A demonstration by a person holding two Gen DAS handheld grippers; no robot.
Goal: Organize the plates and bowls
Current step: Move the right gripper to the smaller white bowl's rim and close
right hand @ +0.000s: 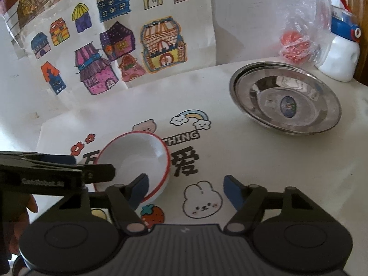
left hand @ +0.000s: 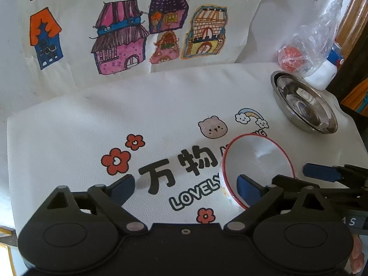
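Bowls: we count one, a white bowl [right hand: 135, 161] with a thin red rim, tilted so its inside faces us, left of centre in the right wrist view, over the printed lettering.
Plates: we count two steel plates [right hand: 285, 99], nested one in the other, upper right of the frame; shiny, with a round blue label at the centre. They sit well apart from the bowl.
Left gripper [left hand: 186, 186]: we see its blue pads spread wide. The bowl's lower rim shows just beside the right pad; we cannot tell if they touch.
Right gripper [right hand: 185, 191]: pads spread wide, nothing between them; the bowl's rim is beside the left pad.
Cloth [right hand: 264, 165]: white, one, printed with flowers, a bear, a rabbit and a rainbow.
Drawings [left hand: 119, 36]: sheets of coloured houses, top of frame.
Bag [right hand: 299, 34]: one clear plastic bag holding something orange-red, upper right, beside a white and blue bottle [right hand: 340, 53].
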